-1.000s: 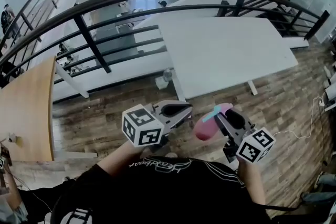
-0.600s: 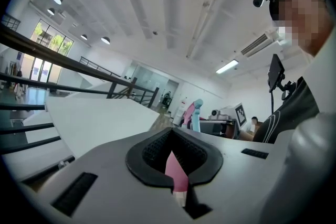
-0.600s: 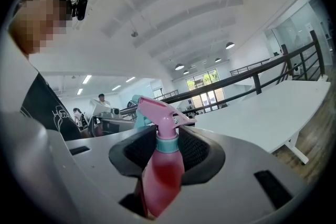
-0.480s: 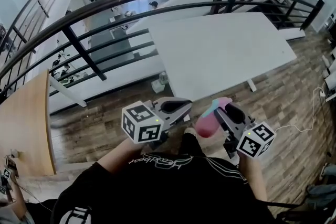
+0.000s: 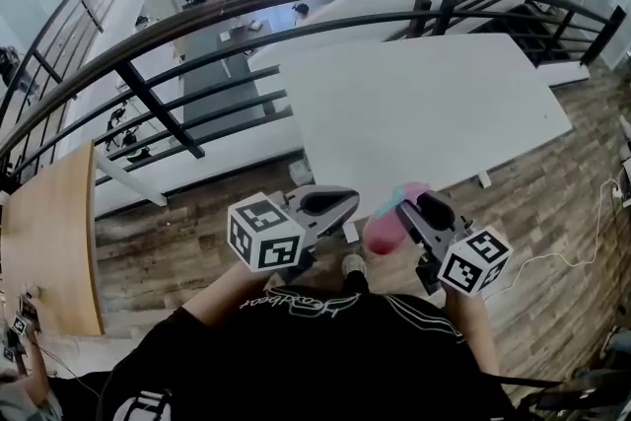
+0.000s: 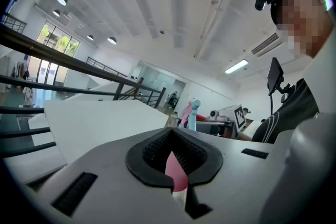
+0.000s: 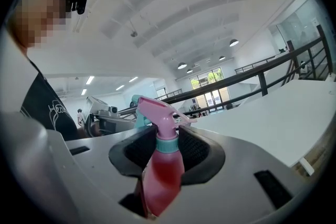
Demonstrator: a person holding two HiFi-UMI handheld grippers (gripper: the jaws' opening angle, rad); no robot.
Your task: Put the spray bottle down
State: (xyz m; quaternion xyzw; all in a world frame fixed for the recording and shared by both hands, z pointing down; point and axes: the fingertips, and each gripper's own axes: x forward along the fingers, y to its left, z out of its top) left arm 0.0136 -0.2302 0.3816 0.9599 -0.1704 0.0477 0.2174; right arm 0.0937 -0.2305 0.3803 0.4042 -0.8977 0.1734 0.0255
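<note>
Jaws of my right gripper clamp the pink spray bottle; left gripper's meet at the tips, pink sliver between them unclear.

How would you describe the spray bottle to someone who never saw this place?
Find the white table beside the black railing. Nearer the person, the right gripper holds the spray bottle in its jaws: pink, with a teal collar.
</note>
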